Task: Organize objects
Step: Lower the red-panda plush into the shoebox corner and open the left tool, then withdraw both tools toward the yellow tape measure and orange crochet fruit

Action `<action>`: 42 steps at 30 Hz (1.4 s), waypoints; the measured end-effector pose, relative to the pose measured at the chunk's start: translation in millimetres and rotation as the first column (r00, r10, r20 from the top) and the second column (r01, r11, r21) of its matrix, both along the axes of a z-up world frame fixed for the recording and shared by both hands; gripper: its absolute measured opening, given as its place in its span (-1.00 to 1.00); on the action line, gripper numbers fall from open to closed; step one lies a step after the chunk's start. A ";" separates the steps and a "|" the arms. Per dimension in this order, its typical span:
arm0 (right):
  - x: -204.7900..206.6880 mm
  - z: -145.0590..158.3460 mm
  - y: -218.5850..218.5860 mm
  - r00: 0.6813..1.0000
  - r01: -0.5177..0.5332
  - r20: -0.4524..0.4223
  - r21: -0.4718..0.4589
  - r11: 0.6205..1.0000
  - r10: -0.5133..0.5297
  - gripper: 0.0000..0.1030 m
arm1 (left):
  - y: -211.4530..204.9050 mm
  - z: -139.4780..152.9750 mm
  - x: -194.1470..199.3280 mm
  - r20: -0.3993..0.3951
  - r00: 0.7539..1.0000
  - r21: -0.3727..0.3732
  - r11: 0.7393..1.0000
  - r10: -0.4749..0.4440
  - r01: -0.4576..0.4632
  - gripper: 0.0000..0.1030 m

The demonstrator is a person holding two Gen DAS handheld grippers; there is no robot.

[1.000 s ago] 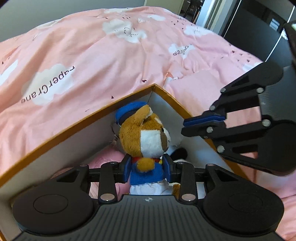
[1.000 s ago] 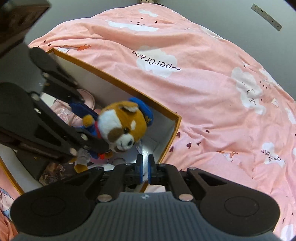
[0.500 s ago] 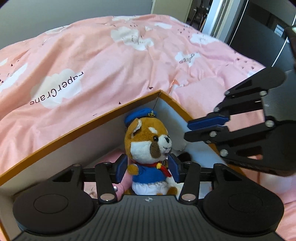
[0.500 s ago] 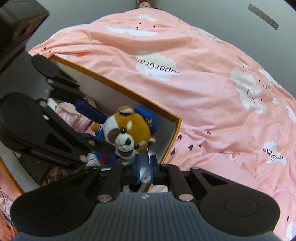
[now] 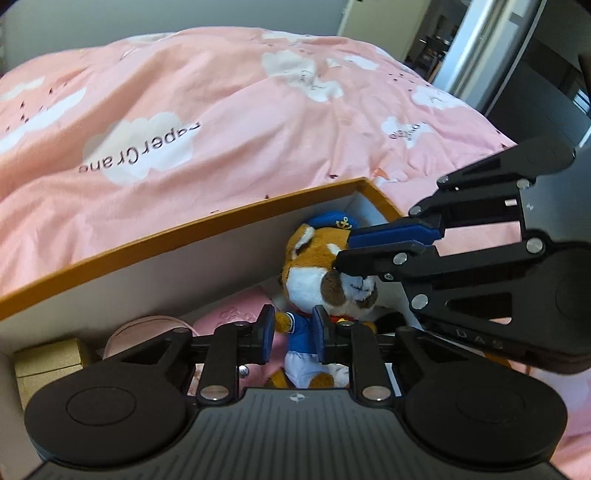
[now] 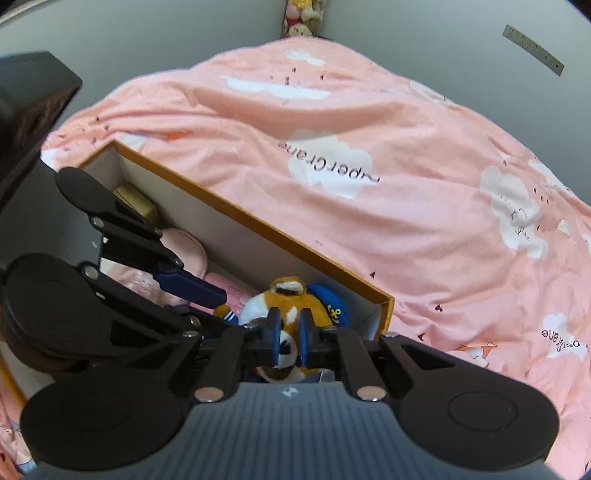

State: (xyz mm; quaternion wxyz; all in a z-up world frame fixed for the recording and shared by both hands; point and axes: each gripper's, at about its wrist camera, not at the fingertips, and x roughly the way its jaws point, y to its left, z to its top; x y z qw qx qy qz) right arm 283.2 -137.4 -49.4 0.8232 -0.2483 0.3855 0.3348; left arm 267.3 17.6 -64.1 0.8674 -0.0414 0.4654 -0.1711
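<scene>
pink quilt [image 5: 258, 122], orange-rimmed box [image 5: 192, 229], gold carton [image 5: 48, 360], plush [image 5: 314, 284]

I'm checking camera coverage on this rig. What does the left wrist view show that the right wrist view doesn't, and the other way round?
Only the left wrist view shows the doorway with a metal frame and the toy's blue and white outfit between the left gripper pads, which press its body.

Only the right wrist view shows stuffed toys stacked against the far wall and a grey strip on the wall.

Both show the orange-rimmed white cardboard box, the brown and white plush toy in a blue sailor cap, the gold box, the pink cloud-print duvet and the right gripper.
</scene>
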 end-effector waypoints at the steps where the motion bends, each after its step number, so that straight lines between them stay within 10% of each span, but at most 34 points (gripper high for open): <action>1: 2.7 -3.1 1.1 1.000 0.004 0.000 -0.003 1.000 -0.004 -0.79 | 1.6 -2.7 2.0 -0.007 1.000 -0.007 1.000 0.009 -0.009 -0.60; 19: 4.4 -4.8 3.5 0.996 0.087 -0.003 -0.005 0.996 -0.087 -0.80 | -1.2 18.0 -16.1 0.021 0.999 0.002 0.999 0.041 -0.041 -0.68; 30: -94.3 49.5 -62.8 0.984 0.176 -0.009 0.250 0.952 -0.180 -0.40 | -20.7 76.6 -116.3 0.140 0.990 -0.052 0.998 -0.019 0.027 -0.61; 42: -197.5 -2.1 -127.9 0.912 0.408 -0.176 0.269 0.873 -0.372 -0.12 | -56.7 14.5 -181.9 -0.030 0.998 -0.069 0.997 -0.048 0.046 -0.60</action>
